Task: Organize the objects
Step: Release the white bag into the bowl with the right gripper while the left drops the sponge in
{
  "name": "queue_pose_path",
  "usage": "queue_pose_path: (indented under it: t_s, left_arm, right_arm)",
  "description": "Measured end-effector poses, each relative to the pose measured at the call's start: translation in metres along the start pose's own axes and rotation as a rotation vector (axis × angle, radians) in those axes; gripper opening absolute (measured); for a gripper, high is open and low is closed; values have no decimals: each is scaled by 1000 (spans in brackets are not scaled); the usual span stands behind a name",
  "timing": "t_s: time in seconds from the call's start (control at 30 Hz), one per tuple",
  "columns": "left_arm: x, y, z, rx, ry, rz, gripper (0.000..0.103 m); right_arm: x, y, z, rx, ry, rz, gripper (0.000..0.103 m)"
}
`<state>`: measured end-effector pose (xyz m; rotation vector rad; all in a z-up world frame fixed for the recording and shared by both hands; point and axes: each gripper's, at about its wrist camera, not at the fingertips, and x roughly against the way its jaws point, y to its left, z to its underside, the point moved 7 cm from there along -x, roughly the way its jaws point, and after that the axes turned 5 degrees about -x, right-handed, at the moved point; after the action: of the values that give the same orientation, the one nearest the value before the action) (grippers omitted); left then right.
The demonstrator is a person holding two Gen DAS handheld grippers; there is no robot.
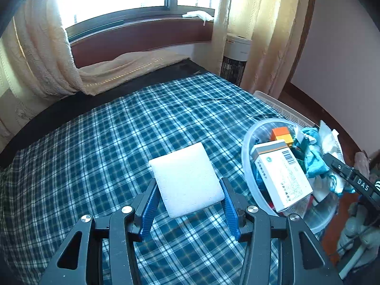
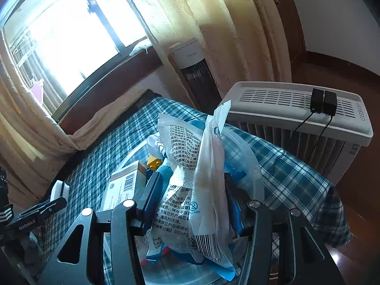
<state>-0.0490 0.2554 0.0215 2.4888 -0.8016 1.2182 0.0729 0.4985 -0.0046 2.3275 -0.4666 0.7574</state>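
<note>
While the left gripper (image 1: 188,205) squeezes the white sponge (image 1: 187,180) beside the clear bowl (image 1: 247,147), the right gripper (image 2: 190,201) pinches plastic packets (image 2: 209,166) over the bowl. They look light, soft and slippery; hold them mid-way.

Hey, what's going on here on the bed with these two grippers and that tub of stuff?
A person is tidying loose items into a clear plastic tub on the plaid bedspread. The left gripper holds a white sponge pad between its blue pads, just beside the tub. The right gripper is over the tub with printed plastic packets between its fingers. A white medicine box, orange and yellow blocks and teal fabric already lie inside.
</note>
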Motion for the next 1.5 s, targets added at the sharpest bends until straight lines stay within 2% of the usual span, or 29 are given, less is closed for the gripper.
queue_pose_path:
  t_s: [0.03,0.1,0.17,0.73,1.2,1.5]
  left_arm:
    - [0,-2,0,-4,-1,3,53]
    - [1,-9,-1,-18,-3,13,53]
    - [1,-14,-1,-28,-4,21,53]
    - [-6,-85,-22,-149,-14,131,53]
    - [-32,-142,-42,-256,-29,198,53]
    - [-47,-149,-45,-262,-14,210,55]
  right_arm:
    - [2,-1,-1,0,-8,6,57]
    - [7,-3,-5,-4,-33,16,70]
    - [11,-4,-7,-14,-45,6,73]
    - [34,-15,-9,-44,-97,-2,73]
    - [40,-27,-12,-60,-112,-5,73]
    - [37,-36,-12,-79,-104,0,73]
